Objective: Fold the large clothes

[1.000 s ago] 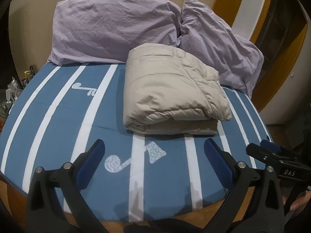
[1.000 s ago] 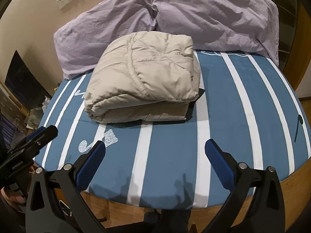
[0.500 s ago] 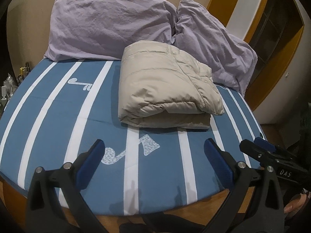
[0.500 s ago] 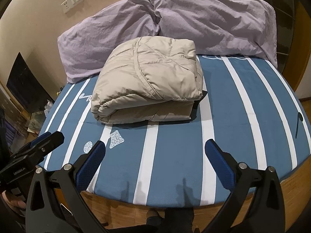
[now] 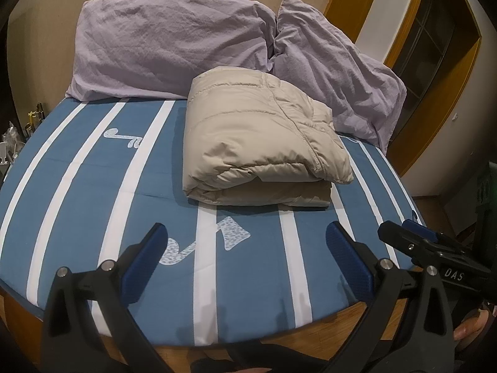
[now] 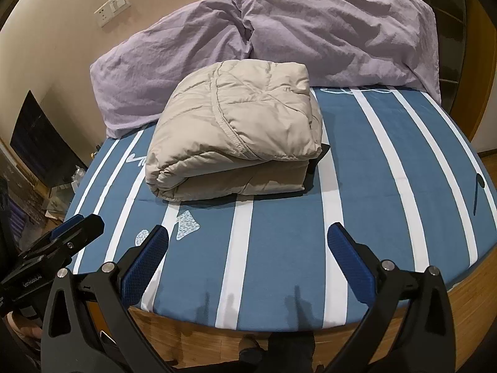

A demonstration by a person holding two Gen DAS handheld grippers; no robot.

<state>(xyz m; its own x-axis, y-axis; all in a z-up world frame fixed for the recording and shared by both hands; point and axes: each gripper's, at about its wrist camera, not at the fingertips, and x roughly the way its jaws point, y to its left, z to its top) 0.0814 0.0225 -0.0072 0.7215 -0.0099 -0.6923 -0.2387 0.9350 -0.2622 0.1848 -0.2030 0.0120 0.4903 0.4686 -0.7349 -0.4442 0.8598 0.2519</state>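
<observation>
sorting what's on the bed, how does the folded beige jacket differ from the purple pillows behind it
The beige jacket is quilted and folded into a compact, stitched bundle; the purple pillows are plain, wrinkled and loosely slumped. The jacket lies flat mid-bed on the striped sheet; the pillows lean against the wall at the head. There is one jacket but two pillows, together spanning more of the bed's width. Both look soft and puffy, and neither is held by a gripper.

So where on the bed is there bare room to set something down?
Bare sheet lies right of the folded beige jacket, left of it, and in the strip before both open grippers. The head is crowded: two purple pillows, jacket against them.
</observation>
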